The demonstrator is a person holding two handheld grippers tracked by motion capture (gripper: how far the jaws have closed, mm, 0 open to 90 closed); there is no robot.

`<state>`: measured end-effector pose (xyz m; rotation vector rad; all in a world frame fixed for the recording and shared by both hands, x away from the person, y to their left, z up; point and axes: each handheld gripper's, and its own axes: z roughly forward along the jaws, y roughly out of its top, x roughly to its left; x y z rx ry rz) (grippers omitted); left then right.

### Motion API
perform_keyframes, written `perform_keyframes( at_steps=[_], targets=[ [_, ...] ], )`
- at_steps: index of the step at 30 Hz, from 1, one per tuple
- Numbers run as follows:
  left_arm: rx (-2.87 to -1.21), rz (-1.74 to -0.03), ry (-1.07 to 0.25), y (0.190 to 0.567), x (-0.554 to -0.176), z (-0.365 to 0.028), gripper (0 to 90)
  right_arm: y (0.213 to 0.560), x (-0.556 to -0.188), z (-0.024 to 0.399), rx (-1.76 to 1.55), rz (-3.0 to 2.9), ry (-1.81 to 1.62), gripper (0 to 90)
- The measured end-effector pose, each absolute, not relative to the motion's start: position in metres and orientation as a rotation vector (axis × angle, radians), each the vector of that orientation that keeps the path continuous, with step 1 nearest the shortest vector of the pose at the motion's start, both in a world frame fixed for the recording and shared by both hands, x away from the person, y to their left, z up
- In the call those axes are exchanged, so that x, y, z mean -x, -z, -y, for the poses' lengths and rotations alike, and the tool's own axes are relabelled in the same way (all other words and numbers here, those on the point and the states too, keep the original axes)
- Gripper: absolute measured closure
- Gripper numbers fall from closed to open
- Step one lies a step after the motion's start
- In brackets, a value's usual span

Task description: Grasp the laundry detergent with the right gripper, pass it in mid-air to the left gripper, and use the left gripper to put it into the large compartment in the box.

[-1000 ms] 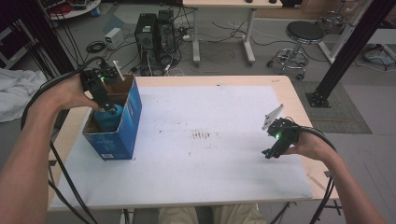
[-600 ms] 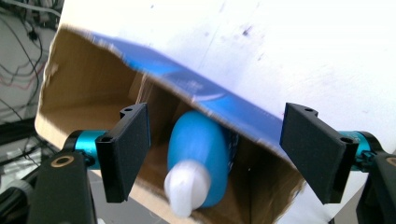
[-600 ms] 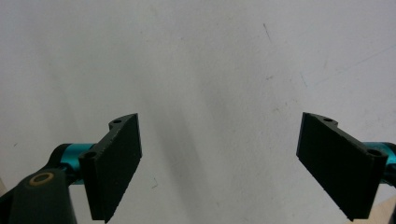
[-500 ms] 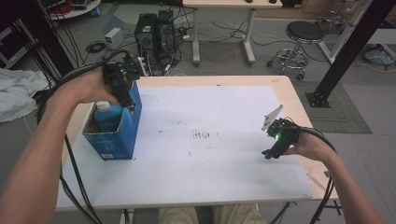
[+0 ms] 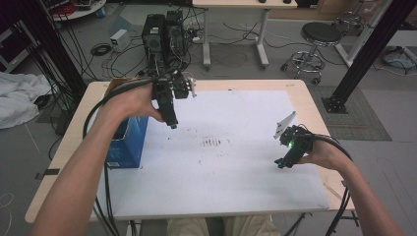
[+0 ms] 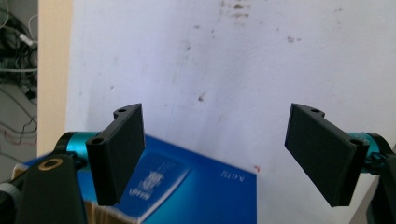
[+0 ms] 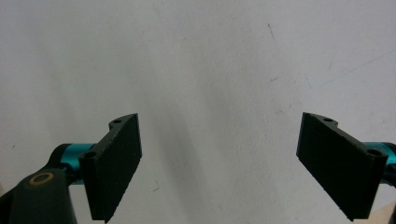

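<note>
Left gripper [image 5: 169, 110] has come away from the blue box [image 5: 129, 142] and now hangs over the white surface [image 5: 236, 187] just right of it; its jaws have just been opening and stand wide with nothing between them. Judged: the bottle is released inside the box, deposit done. Right gripper [image 5: 287, 156] has stayed put, jaws wide and empty. The left gripper view shows the box's printed side [image 6: 187, 191] from close by; the high view places the box at the surface's left edge.
</note>
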<state>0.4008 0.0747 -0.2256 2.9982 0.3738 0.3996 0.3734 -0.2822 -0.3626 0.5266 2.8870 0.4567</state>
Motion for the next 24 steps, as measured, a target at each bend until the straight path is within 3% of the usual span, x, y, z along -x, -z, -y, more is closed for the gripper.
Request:
perform_keyframes(
  at_steps=[11,24],
  targets=[
    [-3.022,-0.269,-0.304,0.265,-0.397,-0.044,16.0,0.355,-0.373,0.279,-0.519,-2.875,-0.449,13.3],
    [-3.033,-0.284,-0.251,0.306,-0.397,-0.035,16.0,0.345,-0.377,0.279,-0.526,-2.853,-0.451,13.3]
  ],
)
